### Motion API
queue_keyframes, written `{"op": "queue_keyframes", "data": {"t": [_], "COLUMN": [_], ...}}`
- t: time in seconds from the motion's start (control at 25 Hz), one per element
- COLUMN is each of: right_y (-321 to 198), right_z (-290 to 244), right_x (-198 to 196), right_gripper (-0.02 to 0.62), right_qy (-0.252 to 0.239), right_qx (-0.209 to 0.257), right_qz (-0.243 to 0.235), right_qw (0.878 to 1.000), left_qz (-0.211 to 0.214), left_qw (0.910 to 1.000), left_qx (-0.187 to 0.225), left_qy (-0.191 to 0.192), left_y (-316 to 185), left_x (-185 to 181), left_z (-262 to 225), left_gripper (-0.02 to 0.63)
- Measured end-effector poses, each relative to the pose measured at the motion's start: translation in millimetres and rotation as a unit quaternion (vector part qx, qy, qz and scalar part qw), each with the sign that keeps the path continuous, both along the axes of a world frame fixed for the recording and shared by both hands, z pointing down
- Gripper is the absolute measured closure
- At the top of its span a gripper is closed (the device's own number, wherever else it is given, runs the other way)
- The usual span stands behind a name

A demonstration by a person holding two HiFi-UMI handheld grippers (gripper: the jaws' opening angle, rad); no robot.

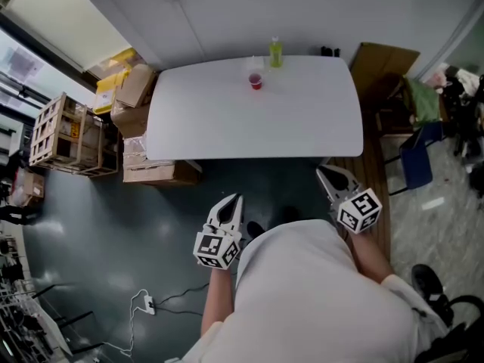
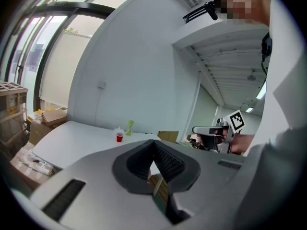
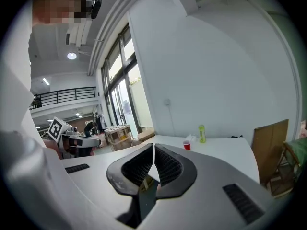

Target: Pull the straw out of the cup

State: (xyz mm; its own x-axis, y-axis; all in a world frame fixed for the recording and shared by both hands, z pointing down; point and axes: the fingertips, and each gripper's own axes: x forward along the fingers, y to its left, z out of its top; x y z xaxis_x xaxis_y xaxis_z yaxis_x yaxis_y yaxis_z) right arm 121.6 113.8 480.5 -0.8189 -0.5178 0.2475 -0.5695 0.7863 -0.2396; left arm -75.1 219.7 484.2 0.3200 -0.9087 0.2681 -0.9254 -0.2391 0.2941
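Left gripper view first: my left gripper has its fingers pressed together with nothing between them. My right gripper is the same, tips meeting and empty. Both hang short of the near edge of the table, side by side. Far ahead of the fingers, by the table's far edge, stands the red cup, with a green bottle just beyond it to the right. Something pale rises from the cup, which I take for the straw, though it is too small to be sure. I judge that nothing of the task is done yet: the approach, steadying the cup, and gripping and pulling the straw all remain.
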Motion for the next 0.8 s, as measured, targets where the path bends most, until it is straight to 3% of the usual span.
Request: {"op": "queue_keyframes", "data": {"t": [0.48, 0.8], "right_y": [-23.1, -38.3], "right_z": [10.8, 20.8], "right_x": [13.4, 26.7], "right_gripper": [0.556, 0.555], "right_qy": [0.037, 0.035], "right_qx": [0.021, 0.001], "right_qz": [-0.067, -0.07], "right_qw": [0.997, 0.997], "left_qz": [-0.029, -0.043], "left_qw": [0.9995, 0.999], "left_qx": [-0.004, -0.011], "left_qy": [0.007, 0.009], "left_y": [-14.2, -26.7], "left_x": [35.5, 46.0], "left_z": [1.9, 4.6], "left_gripper": [0.604, 0.604]}}
